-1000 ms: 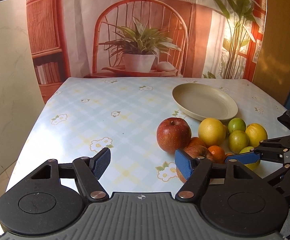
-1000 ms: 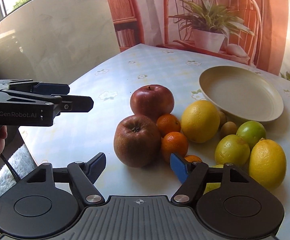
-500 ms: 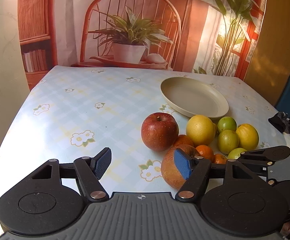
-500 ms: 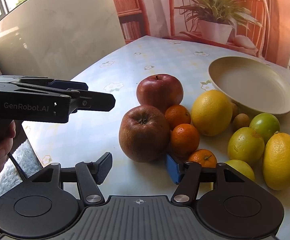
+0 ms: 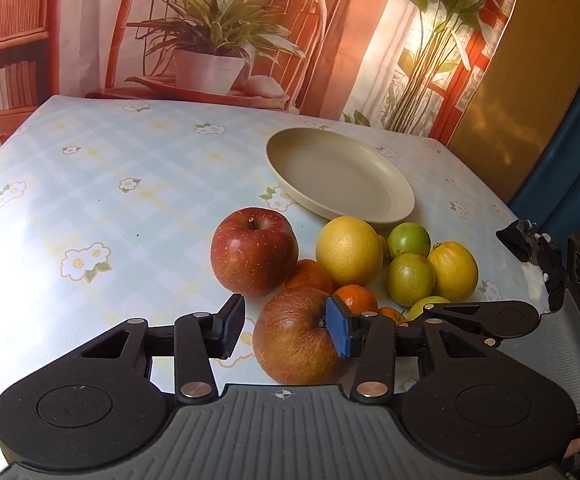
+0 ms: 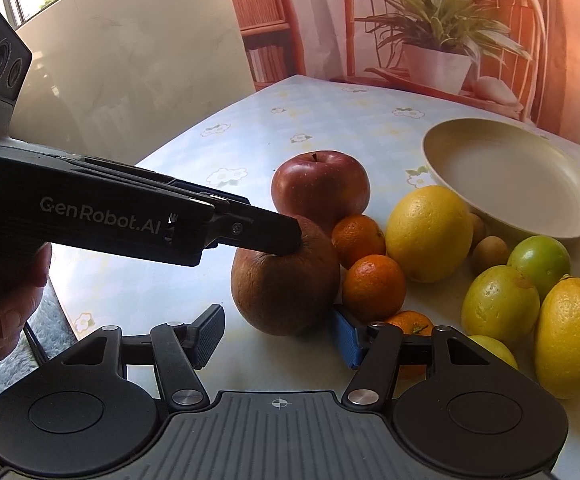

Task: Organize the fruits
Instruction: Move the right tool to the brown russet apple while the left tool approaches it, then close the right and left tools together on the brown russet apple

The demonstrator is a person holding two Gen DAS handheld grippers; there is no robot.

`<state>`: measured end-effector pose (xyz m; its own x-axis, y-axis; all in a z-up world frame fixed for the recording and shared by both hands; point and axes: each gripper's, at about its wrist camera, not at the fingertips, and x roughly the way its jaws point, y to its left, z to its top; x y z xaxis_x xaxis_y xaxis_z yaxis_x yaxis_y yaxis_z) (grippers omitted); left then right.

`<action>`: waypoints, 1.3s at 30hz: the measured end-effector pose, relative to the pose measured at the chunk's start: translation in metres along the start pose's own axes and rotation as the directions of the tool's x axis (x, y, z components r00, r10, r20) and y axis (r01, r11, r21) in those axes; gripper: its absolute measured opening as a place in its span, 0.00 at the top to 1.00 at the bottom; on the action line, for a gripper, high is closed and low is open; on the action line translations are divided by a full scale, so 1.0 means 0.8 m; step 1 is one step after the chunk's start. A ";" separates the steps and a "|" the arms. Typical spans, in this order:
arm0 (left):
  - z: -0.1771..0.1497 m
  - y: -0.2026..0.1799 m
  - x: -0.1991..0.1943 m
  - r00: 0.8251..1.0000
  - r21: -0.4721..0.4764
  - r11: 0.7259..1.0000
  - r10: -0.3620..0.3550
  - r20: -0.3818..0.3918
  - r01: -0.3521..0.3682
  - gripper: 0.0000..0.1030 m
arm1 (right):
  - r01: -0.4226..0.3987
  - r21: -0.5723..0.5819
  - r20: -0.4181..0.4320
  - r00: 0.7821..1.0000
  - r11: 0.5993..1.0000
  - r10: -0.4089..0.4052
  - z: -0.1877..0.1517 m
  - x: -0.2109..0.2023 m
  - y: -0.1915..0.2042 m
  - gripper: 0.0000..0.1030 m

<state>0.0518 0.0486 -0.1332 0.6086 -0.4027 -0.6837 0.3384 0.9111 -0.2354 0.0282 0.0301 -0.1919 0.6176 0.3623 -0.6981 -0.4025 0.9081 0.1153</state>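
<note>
A brownish wrinkled apple [image 5: 293,344] lies at the near end of a fruit cluster on the flowered table. My left gripper [image 5: 286,334] straddles it with its jaws closing: the blue right pad [image 5: 339,332] touches the apple near its stem, while the left pad [image 5: 232,330] stands slightly apart. In the right wrist view a left fingertip lies over the same apple [image 6: 286,284]. My right gripper [image 6: 278,338] is open just short of it, holding nothing. Behind sit a red apple [image 5: 254,252], mandarins [image 5: 355,298], a big yellow citrus [image 5: 349,251] and an empty cream plate [image 5: 329,172].
Green-yellow limes [image 5: 409,280] and a lemon [image 5: 453,270] crowd the cluster's right side. A dark glove-like cloth [image 5: 525,240] lies at the table's right edge. A person's hand [image 6: 6,308] grips the left tool. A printed backdrop stands behind the table's far edge.
My left gripper came forward and down onto the brownish apple and its jaws narrowed around it. The right gripper's jaws narrowed a little; it stayed nearly in place.
</note>
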 end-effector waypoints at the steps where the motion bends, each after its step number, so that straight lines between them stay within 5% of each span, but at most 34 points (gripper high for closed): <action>1: 0.000 0.002 0.001 1.000 -0.006 1.000 -0.011 -0.003 0.011 0.55 | 0.000 0.001 0.003 1.000 1.000 0.000 0.001 0.000 0.001 0.46; 6: -0.004 0.014 0.004 0.998 -0.056 0.996 -0.070 -0.009 0.069 0.61 | -0.002 0.007 0.016 1.000 1.000 0.001 0.001 0.003 0.000 0.49; 18: 0.006 0.005 -0.015 0.997 -0.042 0.997 -0.071 0.033 0.072 0.63 | 0.007 0.005 0.068 0.998 1.000 -0.007 0.007 -0.011 0.001 0.50; 30: 0.083 -0.029 -0.029 0.985 0.028 0.996 -0.091 0.147 0.087 0.63 | 0.044 -0.034 0.193 0.981 0.998 -0.037 0.069 -0.058 -0.033 0.50; 39: 0.141 -0.056 0.012 0.983 0.086 0.991 -0.113 0.145 0.101 0.63 | 0.096 -0.040 0.218 0.972 0.995 -0.085 0.108 -0.058 -0.102 0.50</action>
<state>0.1239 -0.0061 -0.0512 0.6644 -0.5113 -0.5451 0.4588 0.8548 -0.2426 0.0907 -0.0427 -0.1080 0.7821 0.3211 -0.5341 -0.3683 0.9295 0.0195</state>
